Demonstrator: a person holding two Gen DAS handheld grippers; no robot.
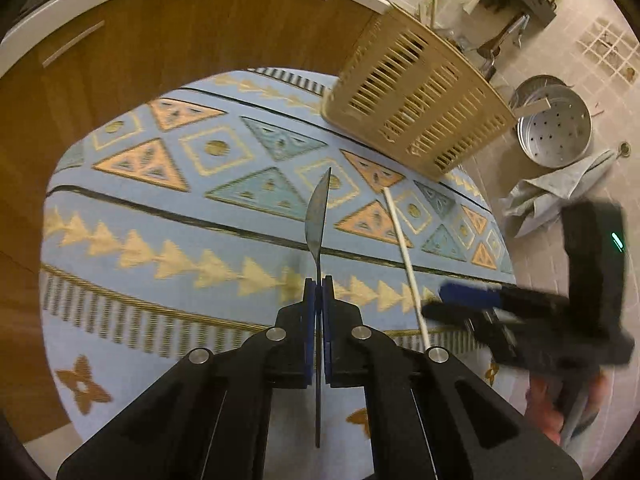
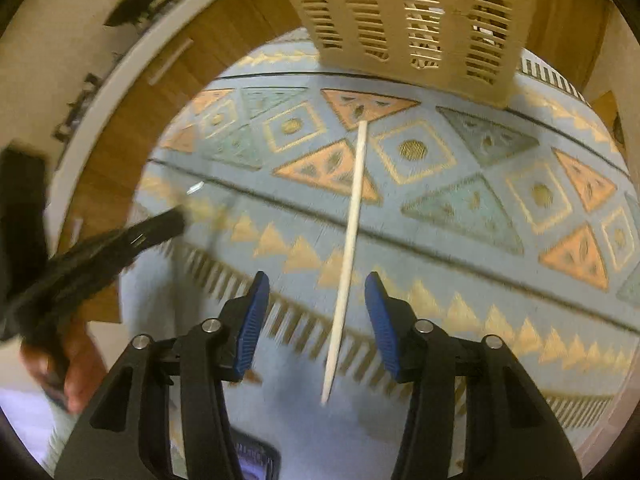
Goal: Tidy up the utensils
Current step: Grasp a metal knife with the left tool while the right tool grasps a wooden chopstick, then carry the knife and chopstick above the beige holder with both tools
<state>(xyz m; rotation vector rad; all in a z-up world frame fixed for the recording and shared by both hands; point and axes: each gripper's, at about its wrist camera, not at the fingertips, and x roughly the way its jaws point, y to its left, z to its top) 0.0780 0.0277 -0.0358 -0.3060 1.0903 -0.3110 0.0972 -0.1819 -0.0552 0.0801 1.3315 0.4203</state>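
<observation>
The left gripper held a metal spoon edge-on in closed jaws, its bowl pointing toward the slatted beige basket at the far side of the patterned table. The right gripper stood open over a white chopstick lying between its jaws, not yet pinched. The thin chopstick could roll or skid away if the pads closed off-centre. The spoon, gripped by its narrow handle, seemed liable to pivot, though blur made this uncertain.
</observation>
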